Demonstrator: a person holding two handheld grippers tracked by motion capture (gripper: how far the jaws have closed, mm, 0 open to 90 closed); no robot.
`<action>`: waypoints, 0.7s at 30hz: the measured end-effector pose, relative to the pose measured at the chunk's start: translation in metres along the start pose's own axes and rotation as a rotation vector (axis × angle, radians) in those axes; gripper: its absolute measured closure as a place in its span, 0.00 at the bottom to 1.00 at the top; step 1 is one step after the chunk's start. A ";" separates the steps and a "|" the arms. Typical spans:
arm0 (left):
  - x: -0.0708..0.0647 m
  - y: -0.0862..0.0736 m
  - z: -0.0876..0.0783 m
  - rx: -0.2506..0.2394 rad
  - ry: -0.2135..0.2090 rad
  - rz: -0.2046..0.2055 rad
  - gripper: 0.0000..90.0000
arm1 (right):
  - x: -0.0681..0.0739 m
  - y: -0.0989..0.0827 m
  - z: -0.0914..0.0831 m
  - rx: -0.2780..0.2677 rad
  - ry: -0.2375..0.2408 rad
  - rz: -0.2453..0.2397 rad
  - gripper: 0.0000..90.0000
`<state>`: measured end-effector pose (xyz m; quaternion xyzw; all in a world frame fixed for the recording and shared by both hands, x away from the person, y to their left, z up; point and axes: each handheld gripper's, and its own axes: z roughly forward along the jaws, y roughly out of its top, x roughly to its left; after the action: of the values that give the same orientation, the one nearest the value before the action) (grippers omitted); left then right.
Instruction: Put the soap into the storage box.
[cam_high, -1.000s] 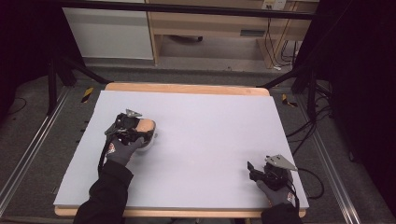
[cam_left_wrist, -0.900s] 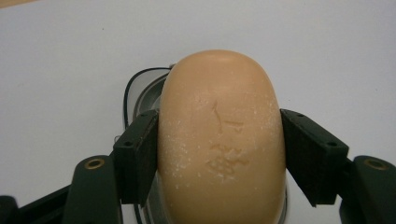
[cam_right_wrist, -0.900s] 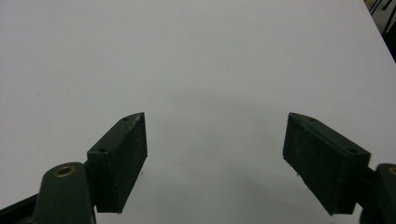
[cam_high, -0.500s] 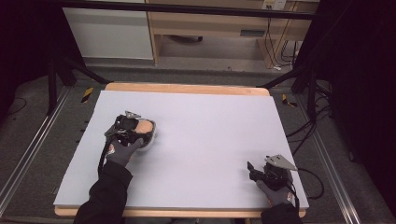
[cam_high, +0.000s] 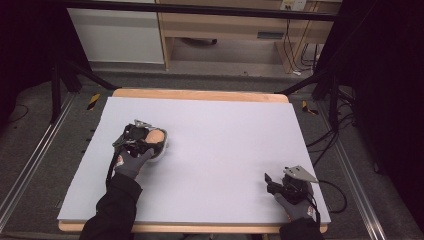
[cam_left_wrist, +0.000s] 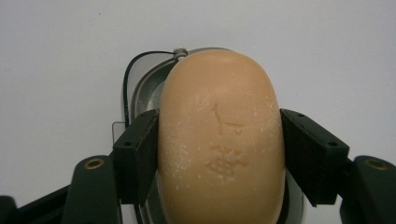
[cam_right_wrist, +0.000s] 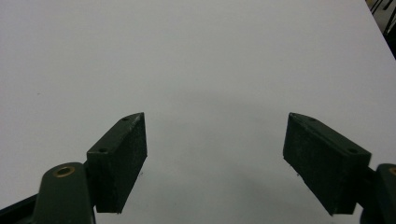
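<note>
A tan oval bar of soap (cam_left_wrist: 220, 140) with a stamped mark lies over a shallow metal dish (cam_left_wrist: 144, 91). My left gripper (cam_left_wrist: 219, 154) is shut on the soap, both black jaws pressed against its sides. From above, the soap (cam_high: 157, 135) and dish sit at the left middle of the table, with the left gripper (cam_high: 150, 140) and gloved hand over them. My right gripper (cam_right_wrist: 215, 158) is open above bare table, nothing between its jaws. It rests near the table's front right corner (cam_high: 270, 182).
A pale lilac sheet (cam_high: 225, 140) covers the wooden table. Cables trail over the floor at the right (cam_high: 330, 145). A wooden cabinet (cam_high: 235, 25) stands beyond the table's far edge. Dark stand legs flank the table.
</note>
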<state>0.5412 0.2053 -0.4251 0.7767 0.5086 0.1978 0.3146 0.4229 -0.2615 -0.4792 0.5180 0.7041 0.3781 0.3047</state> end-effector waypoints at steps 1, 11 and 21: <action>0.000 0.000 0.000 0.000 0.002 0.004 0.35 | 0.000 0.000 0.000 0.000 0.000 0.000 0.24; -0.002 -0.002 0.000 -0.012 0.007 0.006 0.34 | 0.000 0.000 0.000 0.000 -0.001 0.000 0.24; -0.002 -0.004 -0.002 -0.031 0.009 0.009 0.28 | 0.000 0.000 0.000 0.000 0.000 -0.001 0.24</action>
<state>0.5366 0.2051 -0.4265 0.7732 0.5034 0.2106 0.3232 0.4227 -0.2610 -0.4791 0.5177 0.7044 0.3781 0.3047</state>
